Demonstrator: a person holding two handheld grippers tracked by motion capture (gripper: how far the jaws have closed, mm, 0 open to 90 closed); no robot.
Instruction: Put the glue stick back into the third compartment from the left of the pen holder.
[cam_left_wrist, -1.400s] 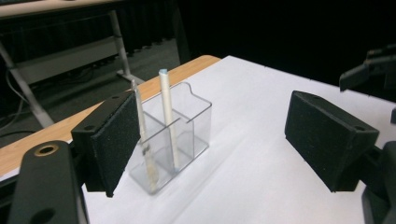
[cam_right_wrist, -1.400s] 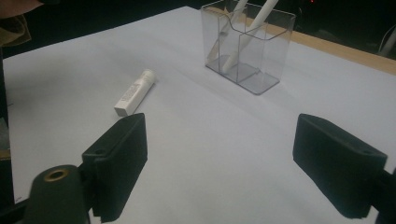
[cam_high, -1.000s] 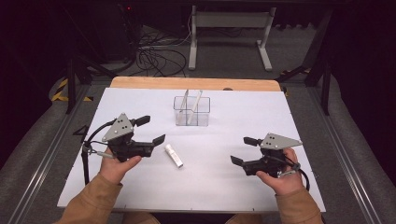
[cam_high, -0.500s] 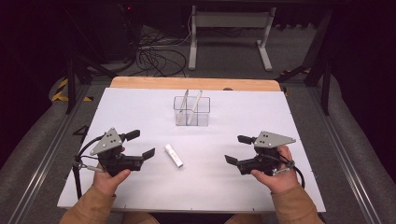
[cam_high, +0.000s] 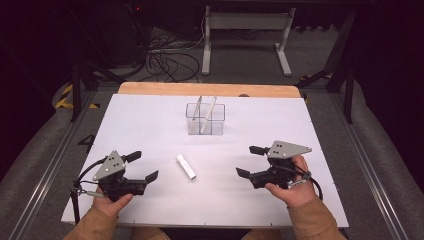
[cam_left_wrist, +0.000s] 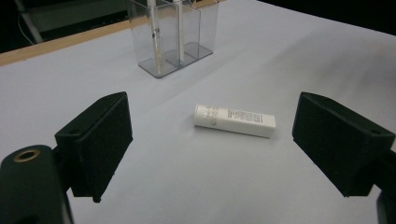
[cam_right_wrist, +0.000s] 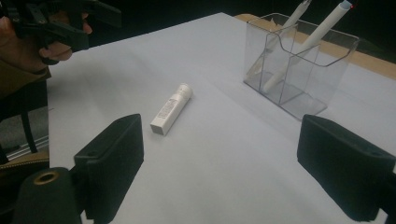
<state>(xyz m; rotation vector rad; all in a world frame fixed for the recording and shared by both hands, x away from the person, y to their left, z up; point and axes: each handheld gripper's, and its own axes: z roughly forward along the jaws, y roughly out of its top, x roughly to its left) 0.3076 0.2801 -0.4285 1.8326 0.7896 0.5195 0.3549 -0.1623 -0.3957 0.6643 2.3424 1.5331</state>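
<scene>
A: Obs., left to right. Left gripper (cam_high: 139, 166) hangs low over the near-left of the table (cam_high: 150, 115), jaws wide apart, nothing between them; they have just been opening. It faces the white tube (cam_high: 185, 166). Likely a line-up for a grasp.

B: Tube position?

A: Flat on the table at centre, between the two grippers, touching neither. In the left gripper view it lies crosswise to the jaws.

B: Appearance?

A: White, round cap at one end, flat crimped end at the other, small grey print along the body, too fine to read.

B: Farther right?

A: Clear divided holder (cam_high: 205, 118) behind the tube, two pens leaning inside. Right gripper (cam_high: 250, 161) near-right, jaws also apart and empty, probably on standby.
</scene>
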